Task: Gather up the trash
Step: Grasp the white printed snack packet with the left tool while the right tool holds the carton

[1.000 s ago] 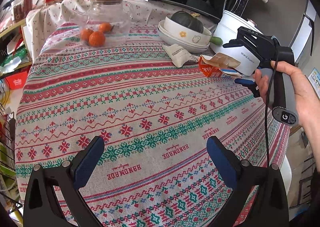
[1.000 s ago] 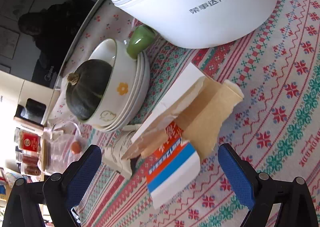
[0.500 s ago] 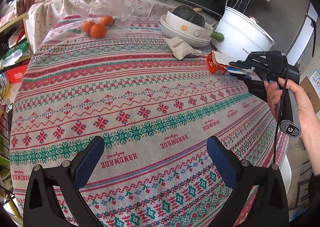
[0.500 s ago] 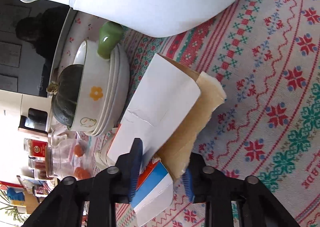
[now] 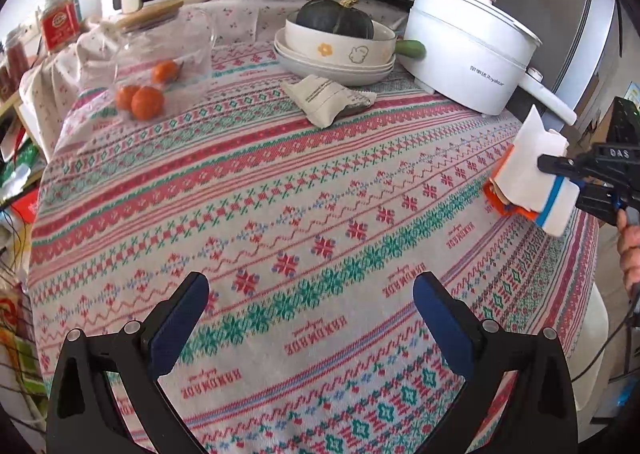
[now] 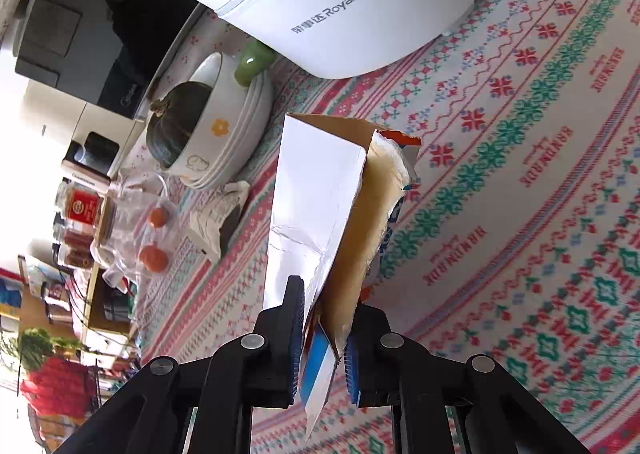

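My right gripper (image 6: 322,338) pinches a flattened, torn carton (image 6: 324,213), lifted clear of the tablecloth (image 5: 280,189) in front of the white electric pot (image 5: 468,53); my left gripper (image 5: 310,318) hangs spread and empty. I judge a firm pinch and slow carry best. No bin shows, and the crumpled wrapper (image 5: 326,99) left of the pot awaits.

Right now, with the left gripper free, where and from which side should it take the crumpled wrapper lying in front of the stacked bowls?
Grip the crumpled wrapper across its narrow middle, coming from above and the near side. It lies flat and long on the tablecloth, clear of the stacked bowls behind it. The left gripper is open and empty.
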A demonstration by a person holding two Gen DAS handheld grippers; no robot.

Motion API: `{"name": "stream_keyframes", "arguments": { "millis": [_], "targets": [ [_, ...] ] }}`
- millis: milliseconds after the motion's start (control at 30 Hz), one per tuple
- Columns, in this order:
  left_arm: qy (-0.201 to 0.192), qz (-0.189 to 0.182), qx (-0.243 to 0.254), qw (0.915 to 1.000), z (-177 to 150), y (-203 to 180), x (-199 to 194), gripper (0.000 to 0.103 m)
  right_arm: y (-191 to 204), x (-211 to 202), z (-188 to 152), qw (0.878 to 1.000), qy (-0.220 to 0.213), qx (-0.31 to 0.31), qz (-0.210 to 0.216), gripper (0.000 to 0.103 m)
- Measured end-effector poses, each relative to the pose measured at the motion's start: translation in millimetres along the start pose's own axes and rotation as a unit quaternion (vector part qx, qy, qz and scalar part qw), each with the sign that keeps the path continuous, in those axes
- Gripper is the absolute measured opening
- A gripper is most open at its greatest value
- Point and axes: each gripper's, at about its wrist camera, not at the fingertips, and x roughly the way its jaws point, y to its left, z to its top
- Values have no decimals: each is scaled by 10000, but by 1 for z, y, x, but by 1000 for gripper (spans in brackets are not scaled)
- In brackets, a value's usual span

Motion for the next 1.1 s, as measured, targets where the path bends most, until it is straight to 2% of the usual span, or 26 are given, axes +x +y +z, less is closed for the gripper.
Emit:
{"name": "stream_keyframes", "arguments": {
  "millis": [233, 333, 467, 600, 667, 700, 767, 833, 933, 1100],
  "targets": [
    [-100, 75, 794, 9968, 78, -20, 58, 102, -10, -14, 5, 9983, 118, -349, 453, 14],
    [-314, 143, 1169, 9925, 106, -32, 77, 102, -12, -14, 14, 9972, 73, -471, 576, 15],
    [-345, 160, 1377, 9897, 130, -37, 102, 102, -19, -11, 22, 9962, 69, -553, 662, 15],
    [-199, 424, 1826, 9821, 142, -41, 123, 102, -31, -14, 26, 9962, 98, -510, 695, 15],
    [-67, 442, 1917, 9804, 147, -39, 133, 102, -36, -17, 27, 9962, 83, -470, 732, 15],
    [53, 413, 1912, 9807, 148, -37, 138, 101, -39, -17, 27, 9961, 83, -452, 754, 15],
    [191, 338, 1885, 9813, 150, -34, 144, 91, -42, -18, 26, 9957, 97, -454, 803, 15],
    [201, 87, 1620, 9865, 151, -28, 143, 71, -42, -17, 26, 9956, 98, -468, 803, 15],
    [213, -116, 1054, 9941, 149, -13, 137, 56, -48, -17, 26, 9959, 87, -369, 823, 15],
    [81, -388, 428, 9983, 127, -3, 104, 54, -47, -23, 22, 9963, 119, -154, 838, 15]
  ]
}}
